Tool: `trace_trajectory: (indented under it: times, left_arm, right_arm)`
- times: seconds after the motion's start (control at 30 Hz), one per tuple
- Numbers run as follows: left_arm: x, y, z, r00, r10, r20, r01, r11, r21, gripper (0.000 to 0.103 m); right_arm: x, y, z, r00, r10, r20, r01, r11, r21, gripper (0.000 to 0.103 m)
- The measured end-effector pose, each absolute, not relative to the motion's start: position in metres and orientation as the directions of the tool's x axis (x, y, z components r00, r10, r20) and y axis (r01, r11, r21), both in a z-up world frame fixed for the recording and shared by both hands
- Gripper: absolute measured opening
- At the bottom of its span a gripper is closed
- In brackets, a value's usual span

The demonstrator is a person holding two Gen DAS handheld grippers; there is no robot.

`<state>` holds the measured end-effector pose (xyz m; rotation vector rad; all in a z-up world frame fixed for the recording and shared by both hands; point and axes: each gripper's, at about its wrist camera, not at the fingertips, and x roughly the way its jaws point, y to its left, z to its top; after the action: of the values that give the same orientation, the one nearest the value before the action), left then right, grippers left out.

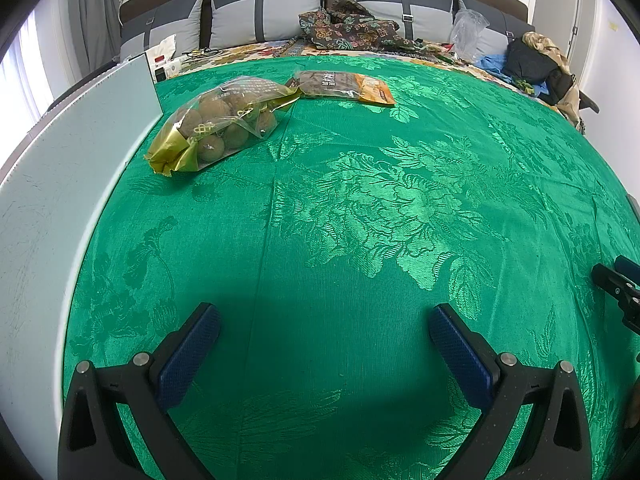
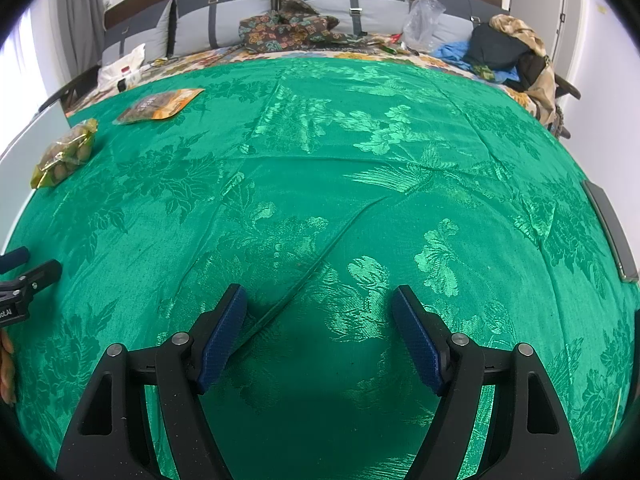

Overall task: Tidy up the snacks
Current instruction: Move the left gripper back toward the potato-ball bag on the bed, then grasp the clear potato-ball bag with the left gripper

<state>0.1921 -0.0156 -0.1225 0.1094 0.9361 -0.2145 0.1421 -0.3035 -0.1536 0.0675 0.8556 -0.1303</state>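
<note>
Two tongs over a big green cloth (image 1: 360, 200) with shiny flowers on it.

Left tongs (image 1: 324, 320): wide open, blue pads (image 1: 188, 352) far apart, nothing between them, only green cloth below. Right tongs (image 2: 318, 312): wide open too, holding nothing, with a long fold in the cloth running under the left pad (image 2: 224, 336).

Far side of the cloth, on the left: a clear bag of round brown snacks (image 1: 220, 120) with gold ends, lying flat. Just behind it and a bit to the right: a flat orange and brown snack packet (image 1: 344, 86), one corner close to the bag, maybe touching, hard to tell. Both well away from the tongs. Same two seen from the right wrist camera, small and far off at the left: the bag (image 2: 66, 152) and the packet (image 2: 160, 106).

Along the left edge of the cloth: a pale flat board (image 1: 72, 168) standing up, right beside the bag.

Behind the cloth: grey cushions (image 1: 260, 12), a dark flowery blanket (image 1: 352, 28), a crumpled clear plastic bag (image 1: 468, 28) and a heap of dark clothes (image 1: 536, 64).

At the right edge of the left wrist view, a bit of the other tongs peeking in.
</note>
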Motion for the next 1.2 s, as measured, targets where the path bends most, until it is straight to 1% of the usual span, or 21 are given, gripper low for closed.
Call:
trace_trajectory:
  times: [0.2, 0.27, 0.33, 0.37, 0.47, 0.5, 0.6, 0.7, 0.73, 0.8, 0.83, 0.97, 1.0, 1.03, 1.07, 1.1, 1.13, 1.2]
  left_arm:
    - [0.195, -0.017, -0.123, 0.566, -0.145, -0.812, 0.254, 0.967, 0.005, 0.103]
    - [0.201, -0.016, -0.121, 0.509, -0.163, -0.845, 0.309, 0.951, 0.003, 0.103]
    - [0.218, -0.014, -0.115, 0.394, -0.164, -0.904, 0.389, 0.921, 0.002, 0.102]
    - [0.225, -0.012, -0.107, 0.376, -0.169, -0.911, 0.419, 0.908, 0.004, 0.102]
    - [0.248, -0.004, -0.074, 0.402, -0.186, -0.896, 0.500, 0.865, 0.045, 0.102]
    - [0.264, -0.002, -0.060, 0.417, -0.166, -0.894, 0.531, 0.842, 0.092, 0.102]
    - [0.300, 0.002, -0.047, 0.393, -0.115, -0.912, 0.577, 0.804, 0.147, 0.102]
    - [0.337, 0.007, -0.059, 0.316, -0.056, -0.947, 0.593, 0.791, 0.151, 0.102]
    - [0.350, 0.005, -0.067, 0.313, -0.020, -0.949, 0.595, 0.783, 0.180, 0.102]
    - [0.366, 0.000, -0.077, 0.333, 0.017, -0.943, 0.583, 0.782, 0.220, 0.102]
    - [0.374, -0.002, -0.081, 0.335, 0.019, -0.942, 0.573, 0.789, 0.220, 0.102]
    - [0.404, 0.005, -0.103, 0.302, -0.012, -0.953, 0.467, 0.873, 0.137, 0.102]
    - [0.411, 0.011, -0.109, 0.280, -0.025, -0.960, 0.427, 0.898, 0.102, 0.099]
    - [0.413, 0.018, -0.112, 0.257, -0.056, -0.965, 0.382, 0.923, 0.048, 0.088]
    - [0.412, 0.025, -0.111, 0.255, -0.103, -0.961, 0.343, 0.939, -0.010, 0.086]
    - [0.408, 0.030, -0.107, 0.284, -0.120, -0.951, 0.302, 0.953, -0.030, 0.077]
    - [0.404, 0.033, -0.106, 0.288, -0.121, -0.950, 0.274, 0.961, -0.039, 0.075]
    - [0.391, 0.039, -0.105, 0.294, -0.125, -0.947, 0.208, 0.976, -0.064, 0.074]
  right_arm:
    - [0.142, -0.303, -0.154, 0.648, -0.088, -0.756, 0.142, 0.990, 0.007, 0.078]
    - [0.142, -0.303, -0.154, 0.648, -0.088, -0.756, 0.142, 0.990, 0.007, 0.078]
    - [0.142, -0.304, -0.154, 0.648, -0.087, -0.756, 0.141, 0.990, 0.007, 0.078]
    - [0.142, -0.303, -0.153, 0.648, -0.087, -0.756, 0.141, 0.990, 0.008, 0.078]
    - [0.142, -0.303, -0.154, 0.648, -0.087, -0.756, 0.141, 0.990, 0.007, 0.078]
    - [0.142, -0.303, -0.154, 0.648, -0.087, -0.756, 0.141, 0.990, 0.007, 0.078]
    - [0.142, -0.303, -0.153, 0.648, -0.087, -0.756, 0.141, 0.990, 0.007, 0.078]
    - [0.142, -0.303, -0.154, 0.648, -0.088, -0.756, 0.141, 0.990, 0.006, 0.078]
    - [0.142, -0.303, -0.154, 0.648, -0.087, -0.756, 0.141, 0.990, 0.007, 0.078]
    - [0.142, -0.303, -0.154, 0.648, -0.087, -0.756, 0.141, 0.990, 0.007, 0.078]
    - [0.142, -0.303, -0.154, 0.648, -0.088, -0.756, 0.141, 0.990, 0.006, 0.078]
    - [0.142, -0.303, -0.154, 0.648, -0.088, -0.756, 0.141, 0.990, 0.006, 0.078]
    - [0.142, -0.303, -0.154, 0.648, -0.088, -0.756, 0.141, 0.990, 0.006, 0.078]
    - [0.142, -0.303, -0.154, 0.648, -0.087, -0.756, 0.141, 0.990, 0.006, 0.078]
    - [0.142, -0.303, -0.154, 0.648, -0.087, -0.756, 0.141, 0.990, 0.007, 0.078]
    - [0.142, -0.303, -0.154, 0.648, -0.088, -0.756, 0.141, 0.990, 0.006, 0.078]
    - [0.143, -0.303, -0.154, 0.648, -0.088, -0.756, 0.141, 0.990, 0.006, 0.078]
    - [0.143, -0.303, -0.154, 0.648, -0.088, -0.756, 0.141, 0.990, 0.006, 0.078]
